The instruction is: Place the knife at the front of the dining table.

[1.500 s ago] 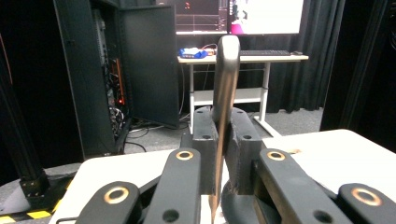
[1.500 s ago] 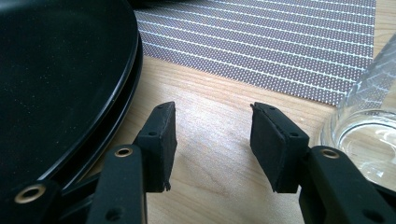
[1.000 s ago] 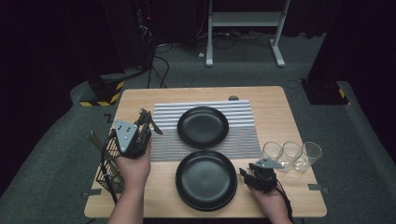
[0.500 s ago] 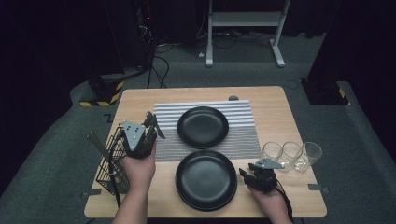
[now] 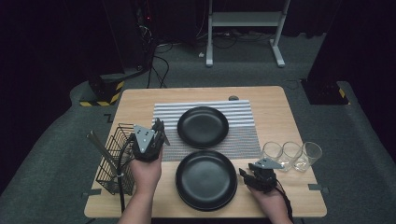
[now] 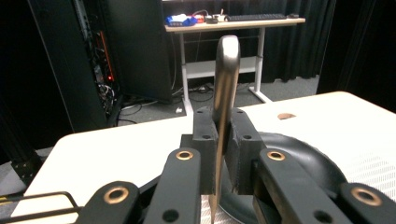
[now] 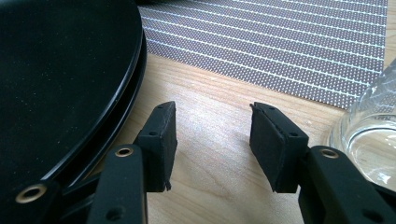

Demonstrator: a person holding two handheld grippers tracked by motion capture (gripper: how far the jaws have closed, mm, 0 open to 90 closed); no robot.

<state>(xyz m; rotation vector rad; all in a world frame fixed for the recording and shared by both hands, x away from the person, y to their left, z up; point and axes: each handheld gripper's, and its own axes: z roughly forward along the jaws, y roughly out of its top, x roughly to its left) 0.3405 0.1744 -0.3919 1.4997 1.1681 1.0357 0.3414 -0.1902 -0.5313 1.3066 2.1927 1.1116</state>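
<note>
Beside the wire basket (image 5: 112, 161), left gripper (image 6: 223, 154) clamps 1 metal utensil (image 6: 225, 84), perhaps a knife.

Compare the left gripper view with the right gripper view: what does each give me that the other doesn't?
Left gripper view alone: the left gripper shut on a metal utensil handle that stands up between its pads, with the far desk behind. Right gripper view alone: the right gripper open over bare wood, a clear glass beside it and stacked black plates at its other side. Both: the wooden table and the striped placemat, though that mat is only an edge in the left gripper view.
</note>
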